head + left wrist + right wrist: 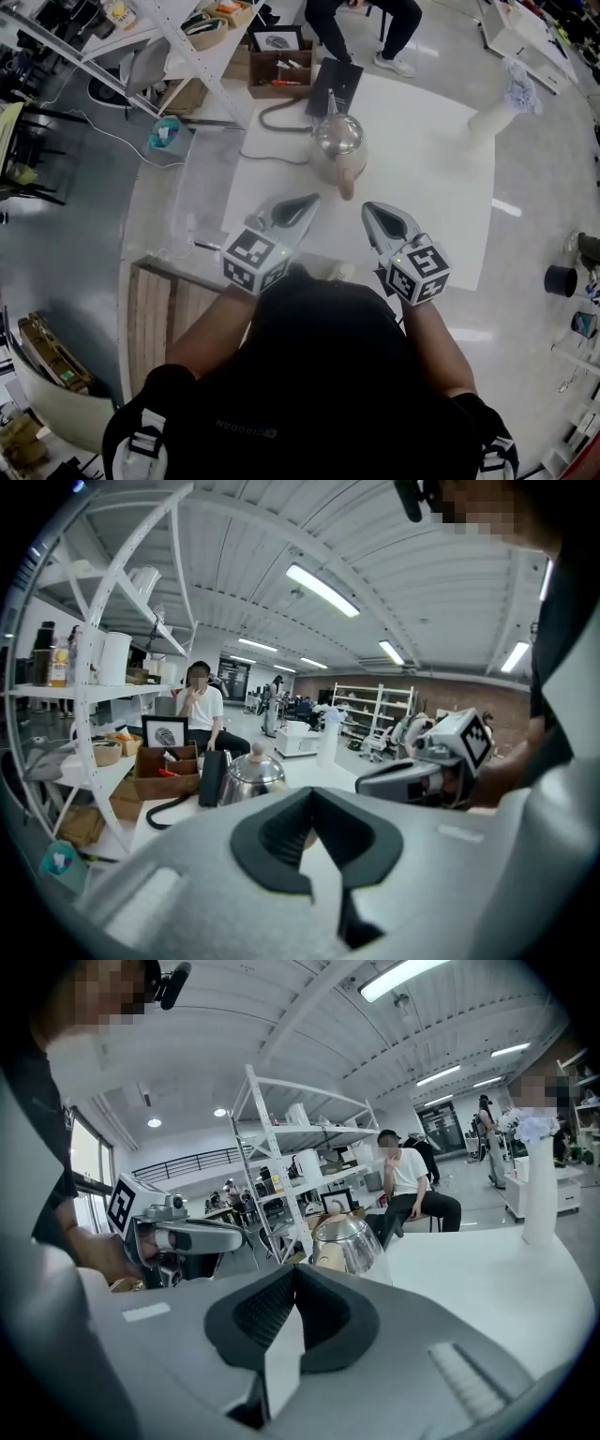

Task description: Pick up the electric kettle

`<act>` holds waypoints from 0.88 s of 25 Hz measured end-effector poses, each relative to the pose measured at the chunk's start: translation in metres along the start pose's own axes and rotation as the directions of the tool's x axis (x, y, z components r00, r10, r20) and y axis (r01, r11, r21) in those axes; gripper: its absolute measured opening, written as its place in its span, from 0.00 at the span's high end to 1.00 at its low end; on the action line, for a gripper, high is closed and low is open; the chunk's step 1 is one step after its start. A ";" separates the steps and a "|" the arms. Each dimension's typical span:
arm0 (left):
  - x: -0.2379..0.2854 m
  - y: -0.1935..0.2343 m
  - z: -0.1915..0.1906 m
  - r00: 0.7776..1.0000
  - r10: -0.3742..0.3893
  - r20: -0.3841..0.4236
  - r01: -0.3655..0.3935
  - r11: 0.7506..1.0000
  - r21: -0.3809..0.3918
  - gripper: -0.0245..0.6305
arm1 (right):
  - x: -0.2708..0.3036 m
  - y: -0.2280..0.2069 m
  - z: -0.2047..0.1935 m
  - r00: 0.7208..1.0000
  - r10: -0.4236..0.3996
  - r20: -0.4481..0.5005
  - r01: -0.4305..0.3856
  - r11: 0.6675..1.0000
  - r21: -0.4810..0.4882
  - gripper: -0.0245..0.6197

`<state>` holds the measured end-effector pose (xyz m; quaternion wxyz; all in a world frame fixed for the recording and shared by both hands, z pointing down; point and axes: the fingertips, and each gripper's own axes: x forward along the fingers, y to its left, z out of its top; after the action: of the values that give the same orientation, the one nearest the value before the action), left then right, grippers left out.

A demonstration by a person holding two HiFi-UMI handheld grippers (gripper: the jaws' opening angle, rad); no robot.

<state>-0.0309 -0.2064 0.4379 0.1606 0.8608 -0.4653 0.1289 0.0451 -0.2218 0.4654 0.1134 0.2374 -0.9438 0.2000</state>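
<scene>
From the head view, I counted two grippers, one electric kettle and one seated person. My left gripper (312, 199) and my right gripper (368, 208) hung side by side over the near part of the white desk (431, 178), both pointing away from me, each with its jaws drawn together to a point and nothing in them. The electric kettle (337, 139) stood on the desk just beyond the two tips, toward the far edge. It had a rounded, shiny steel body, a domed lid and a tan handle (346, 180) that reached toward me. A black slab (334, 84) stood behind it, and beyond that one wooden box (278, 71) and one framed picture (278, 39). One white vase (493, 117) stood at the far right of the desk.

In the left gripper view, my left gripper (312, 799) had its jaws closed tip to tip and held nothing. The kettle (251, 774) showed past them to the left, its mirror-like body topped by a pale knob. The right gripper (364, 785) lay to the right, apart from the kettle. The seated person (200, 710) was behind the box.

In the right gripper view, my right gripper (294, 1271) was also closed and empty. The kettle (348, 1241) stood just past the jaws, apart from them, reflecting the room. The left gripper (244, 1237) lay to its left, and the one vase (539, 1190) stood far right.
</scene>
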 end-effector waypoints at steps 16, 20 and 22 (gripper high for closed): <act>-0.002 0.046 -0.005 0.991 -0.113 -0.070 0.117 0.992 0.046 0.96 | 0.039 -0.004 0.002 0.980 -0.197 -0.005 0.197 0.980 -0.020 0.88; -0.007 0.058 -0.008 0.986 -0.148 -0.077 0.152 0.987 0.052 0.96 | 0.052 -0.011 -0.007 0.960 -0.275 -0.045 0.273 0.961 -0.036 0.80; -0.009 0.064 -0.012 0.983 -0.158 -0.088 0.164 0.985 0.056 0.96 | 0.058 -0.015 -0.011 0.949 -0.310 -0.065 0.307 0.950 -0.051 0.75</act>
<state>-0.0899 -0.2279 0.4551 0.1625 0.8942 -0.3827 0.1661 0.0040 -0.2522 0.4983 0.1821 0.3722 -0.8943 0.1692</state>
